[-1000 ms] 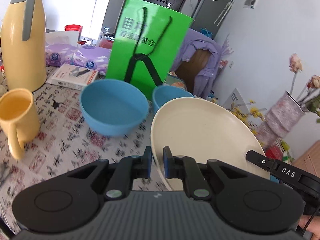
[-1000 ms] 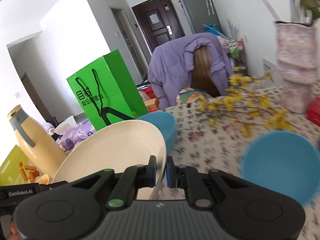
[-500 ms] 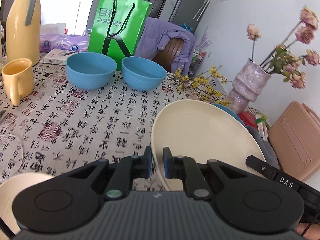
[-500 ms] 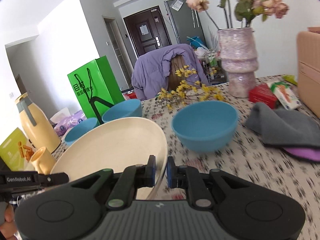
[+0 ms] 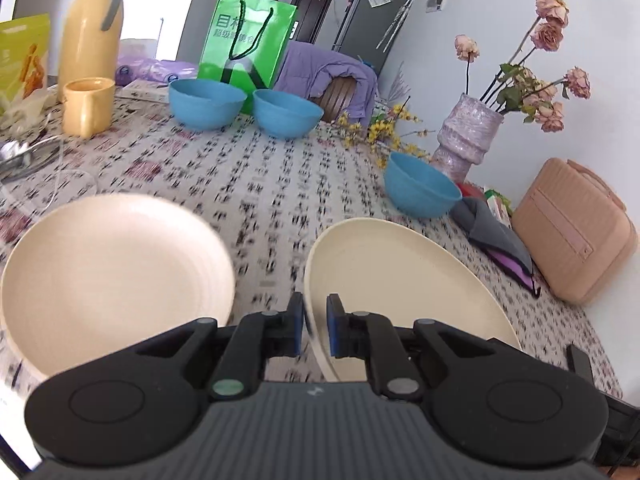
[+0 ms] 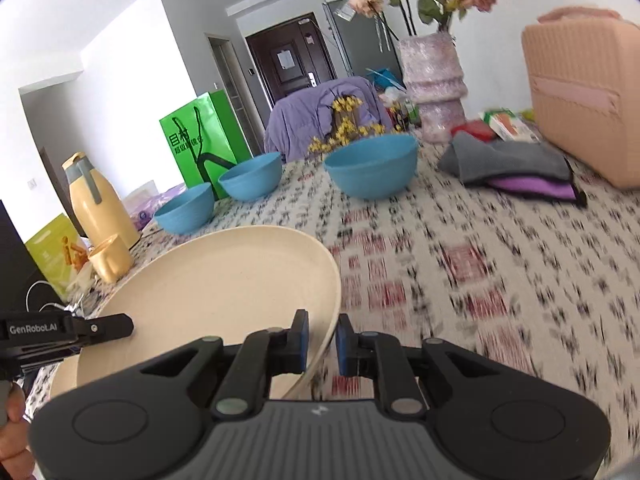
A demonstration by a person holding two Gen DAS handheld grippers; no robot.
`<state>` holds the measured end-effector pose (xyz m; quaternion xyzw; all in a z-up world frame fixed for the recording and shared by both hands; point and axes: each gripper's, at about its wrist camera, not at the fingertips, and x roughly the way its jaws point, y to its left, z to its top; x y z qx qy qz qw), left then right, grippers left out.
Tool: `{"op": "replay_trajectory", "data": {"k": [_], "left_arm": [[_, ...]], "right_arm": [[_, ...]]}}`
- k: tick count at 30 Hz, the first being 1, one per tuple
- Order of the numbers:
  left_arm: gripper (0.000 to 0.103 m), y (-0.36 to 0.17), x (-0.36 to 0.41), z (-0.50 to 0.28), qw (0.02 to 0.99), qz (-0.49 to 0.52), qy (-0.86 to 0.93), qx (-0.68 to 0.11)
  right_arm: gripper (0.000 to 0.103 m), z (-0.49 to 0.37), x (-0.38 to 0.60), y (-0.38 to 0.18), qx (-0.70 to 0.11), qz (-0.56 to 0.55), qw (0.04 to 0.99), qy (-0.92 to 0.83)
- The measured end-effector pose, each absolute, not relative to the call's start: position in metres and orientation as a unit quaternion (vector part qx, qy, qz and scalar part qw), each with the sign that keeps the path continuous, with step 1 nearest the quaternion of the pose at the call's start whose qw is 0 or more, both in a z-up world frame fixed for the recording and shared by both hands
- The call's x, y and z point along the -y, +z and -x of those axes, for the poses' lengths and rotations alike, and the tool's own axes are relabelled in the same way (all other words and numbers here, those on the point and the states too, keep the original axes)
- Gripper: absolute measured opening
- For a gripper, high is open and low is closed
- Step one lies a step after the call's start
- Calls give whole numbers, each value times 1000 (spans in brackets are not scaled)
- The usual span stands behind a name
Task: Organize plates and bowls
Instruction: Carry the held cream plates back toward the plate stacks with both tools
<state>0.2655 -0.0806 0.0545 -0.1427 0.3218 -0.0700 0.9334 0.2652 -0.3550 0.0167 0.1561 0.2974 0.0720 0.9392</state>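
I hold one cream plate (image 5: pixel 404 292) between both grippers, tilted, just above the patterned tablecloth (image 5: pixel 260 184). My left gripper (image 5: pixel 314 326) is shut on its left rim. My right gripper (image 6: pixel 323 340) is shut on the right rim of this plate (image 6: pixel 208 288). A second cream plate (image 5: pixel 116 280) lies flat on the cloth to the left of the held one. Two blue bowls (image 5: pixel 206 104) (image 5: pixel 286 114) stand side by side at the far edge. A third blue bowl (image 5: pixel 420 188) sits to the right by the vase.
A yellow flask (image 5: pixel 90 28), yellow mug (image 5: pixel 86 106) and green paper bag (image 5: pixel 248 36) stand at the back left. At the right are a vase of dried roses (image 5: pixel 468 136), a grey and purple cloth (image 5: pixel 496 240) and a pink case (image 5: pixel 576 228). A hand (image 6: pixel 12 420) grips the left tool.
Both grippers have carried the plate away from the green bag and far bowls toward the near side and a little lower. The second cream plate and third bowl came into view.
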Motion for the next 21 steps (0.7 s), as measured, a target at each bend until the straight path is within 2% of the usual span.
{"op": "replay_trajectory", "data": {"k": [7, 21], "left_arm": [[12, 36, 79, -235, 928, 133, -73, -339], [12, 44, 76, -225, 934, 127, -63, -327]], "right_arm": [[14, -219, 355, -1, -301, -153, 938, 74], [14, -216, 353, 3, -294, -152, 939, 88]]}}
